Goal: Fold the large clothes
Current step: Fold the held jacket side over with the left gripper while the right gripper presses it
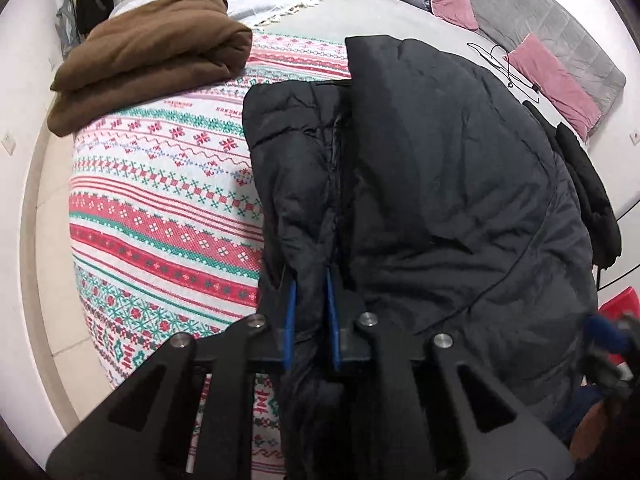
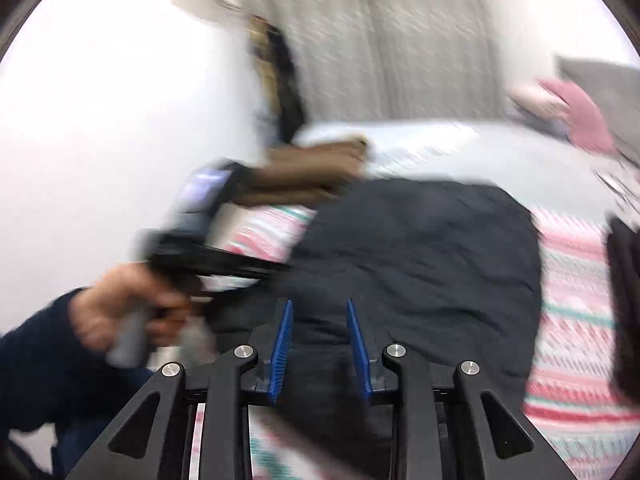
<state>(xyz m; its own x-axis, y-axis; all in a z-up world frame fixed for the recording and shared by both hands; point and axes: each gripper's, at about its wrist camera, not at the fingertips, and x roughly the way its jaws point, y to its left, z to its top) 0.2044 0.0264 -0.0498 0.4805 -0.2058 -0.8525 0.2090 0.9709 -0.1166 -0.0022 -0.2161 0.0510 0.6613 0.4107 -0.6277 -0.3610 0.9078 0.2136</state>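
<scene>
A black puffy jacket (image 1: 440, 180) lies spread on the bed, one side folded over the middle. My left gripper (image 1: 311, 292) is at its near edge, its blue pads (image 1: 292, 304) shut on a fold of the black fabric. In the blurred right wrist view the jacket (image 2: 420, 260) fills the centre. My right gripper (image 2: 320, 332) has dark jacket fabric filling the gap between its blue pads (image 2: 282, 344), gripped at the near hem. To the left, a hand (image 2: 120, 312) in a dark sleeve holds the left gripper (image 2: 224, 264) against the jacket's left edge.
The bed has a red, green and white patterned cover (image 1: 160, 200). A folded brown garment (image 1: 152, 60) lies at the far left corner. Pink pillows (image 1: 556, 80) and a grey headboard (image 1: 560, 28) are at the far right. Another black garment (image 1: 588, 184) lies right of the jacket.
</scene>
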